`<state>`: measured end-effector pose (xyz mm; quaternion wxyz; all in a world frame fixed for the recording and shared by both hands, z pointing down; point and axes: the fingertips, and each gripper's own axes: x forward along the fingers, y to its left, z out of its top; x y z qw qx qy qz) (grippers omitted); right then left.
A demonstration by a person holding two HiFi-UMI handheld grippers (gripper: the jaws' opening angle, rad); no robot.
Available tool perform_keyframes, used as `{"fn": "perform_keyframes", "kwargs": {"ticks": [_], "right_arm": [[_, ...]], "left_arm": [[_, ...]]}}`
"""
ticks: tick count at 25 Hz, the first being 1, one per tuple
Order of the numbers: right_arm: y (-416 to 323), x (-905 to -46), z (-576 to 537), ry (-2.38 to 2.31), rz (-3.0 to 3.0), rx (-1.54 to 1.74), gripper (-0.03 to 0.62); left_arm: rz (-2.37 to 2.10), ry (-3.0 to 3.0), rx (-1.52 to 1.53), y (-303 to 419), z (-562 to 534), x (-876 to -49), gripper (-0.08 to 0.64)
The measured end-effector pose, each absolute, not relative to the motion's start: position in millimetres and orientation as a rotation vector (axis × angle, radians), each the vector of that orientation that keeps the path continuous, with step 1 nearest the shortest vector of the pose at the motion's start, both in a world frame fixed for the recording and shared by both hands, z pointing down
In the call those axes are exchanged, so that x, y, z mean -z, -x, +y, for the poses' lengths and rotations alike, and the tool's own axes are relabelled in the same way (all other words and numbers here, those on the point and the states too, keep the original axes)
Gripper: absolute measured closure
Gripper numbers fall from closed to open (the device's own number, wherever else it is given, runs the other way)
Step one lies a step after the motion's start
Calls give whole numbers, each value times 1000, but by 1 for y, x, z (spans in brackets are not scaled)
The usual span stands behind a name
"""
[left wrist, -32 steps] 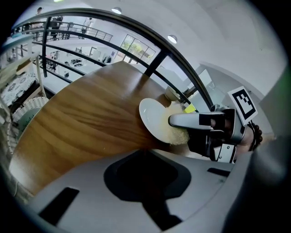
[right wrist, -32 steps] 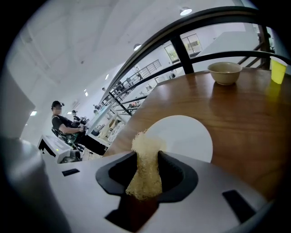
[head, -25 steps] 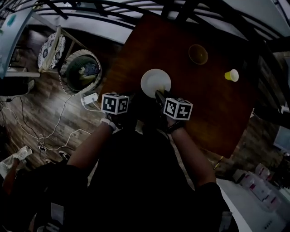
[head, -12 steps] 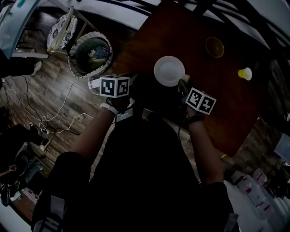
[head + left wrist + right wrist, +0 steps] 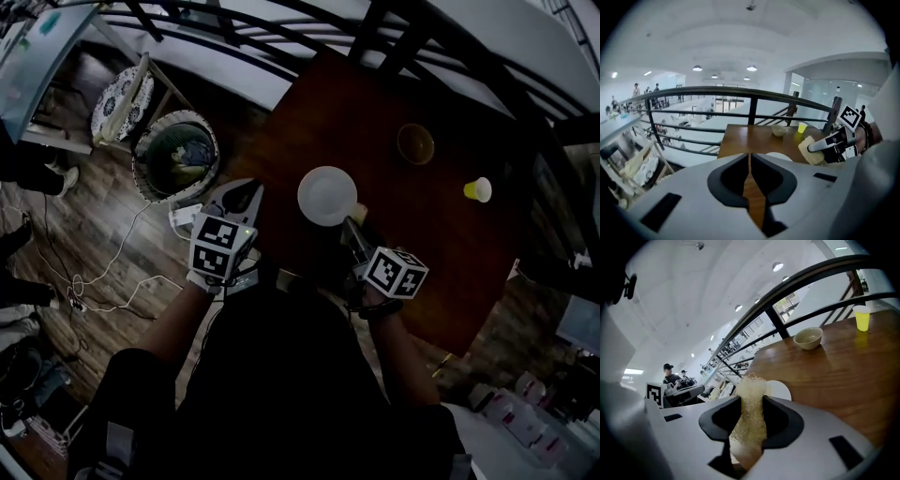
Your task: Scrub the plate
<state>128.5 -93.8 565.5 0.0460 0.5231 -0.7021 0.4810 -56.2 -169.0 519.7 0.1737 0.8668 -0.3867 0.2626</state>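
Observation:
A white plate (image 5: 327, 196) lies on the brown wooden table (image 5: 441, 253), near its left front side. My right gripper (image 5: 357, 218) is shut on a pale yellow sponge (image 5: 360, 212) at the plate's near-right rim. In the right gripper view the sponge (image 5: 750, 413) sticks up between the jaws of the right gripper (image 5: 752, 401), with the plate (image 5: 779, 390) just beyond. My left gripper (image 5: 246, 192) hangs left of the plate, off the table's edge, shut and empty. In the left gripper view the left gripper (image 5: 750, 158) shows only a thin slit, and the plate (image 5: 778, 156) and the sponge (image 5: 809, 149) lie ahead.
A tan bowl (image 5: 415, 143) and a yellow cup (image 5: 478, 189) stand farther back on the table. A dark railing (image 5: 281, 52) runs behind it. On the floor at left are a round basket (image 5: 175, 157), a white power strip (image 5: 184, 218) and cables.
The right gripper with the sponge has drawn back from over the plate to its near-right rim. The left gripper has drifted a little farther left of the plate. The head camera has shifted.

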Motion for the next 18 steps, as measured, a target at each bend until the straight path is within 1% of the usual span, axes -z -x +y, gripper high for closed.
{"fn": "perform_keyframes", "kwargs": {"ticks": [5, 9, 13, 18], "right_arm": [[-121, -499, -88, -1625, -2303, -1325, 443], [-111, -441, -85, -1639, -2504, -1116, 443], [-109, -403, -76, -1644, -2545, -850, 443], [-104, -377, -73, -1658, -2536, -667, 443]], "left_arm": [[-1039, -2639, -682, 25, -155, -458, 534], [-958, -2760, -652, 2, -138, -426, 534], [-840, -2833, -657, -21, -114, -416, 534], [-765, -2828, -635, -32, -102, -418, 534]]}}
